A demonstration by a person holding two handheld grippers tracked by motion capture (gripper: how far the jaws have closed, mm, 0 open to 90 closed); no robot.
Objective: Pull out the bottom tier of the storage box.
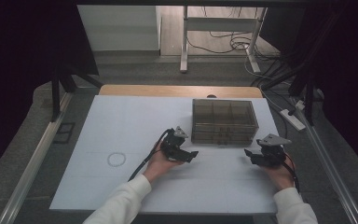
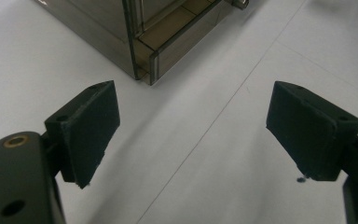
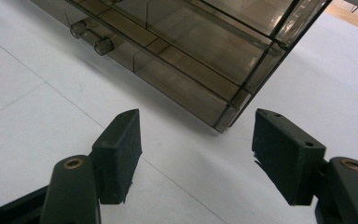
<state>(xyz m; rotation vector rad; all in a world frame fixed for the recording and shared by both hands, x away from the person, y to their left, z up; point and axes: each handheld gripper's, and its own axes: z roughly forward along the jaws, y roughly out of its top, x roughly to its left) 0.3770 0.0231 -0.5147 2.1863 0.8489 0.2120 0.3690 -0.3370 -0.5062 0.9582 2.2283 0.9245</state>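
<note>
A smoky clear plastic drawer box (image 1: pixel 223 120) stands on the white table sheet (image 1: pixel 135 121), right of centre. My left gripper (image 1: pixel 193 154) sits just in front of the box's near left corner (image 2: pixel 142 70), jaws wide apart with nothing between them (image 2: pixel 193 133). My right gripper (image 1: pixel 248 153) rests at the box's near right corner (image 3: pixel 226 119), also open and empty (image 3: pixel 196 151). Two small round drawer knobs (image 3: pixel 91 37) show on the box front in the right gripper view. Both grippers point inward toward each other.
A thin ring (image 1: pixel 116 159) lies on the sheet at the left. The wooden table edge (image 1: pixel 177 90) runs behind the sheet. A desk frame and cables (image 1: pixel 223 42) stand on the floor beyond, a power strip (image 1: pixel 292 118) at the right.
</note>
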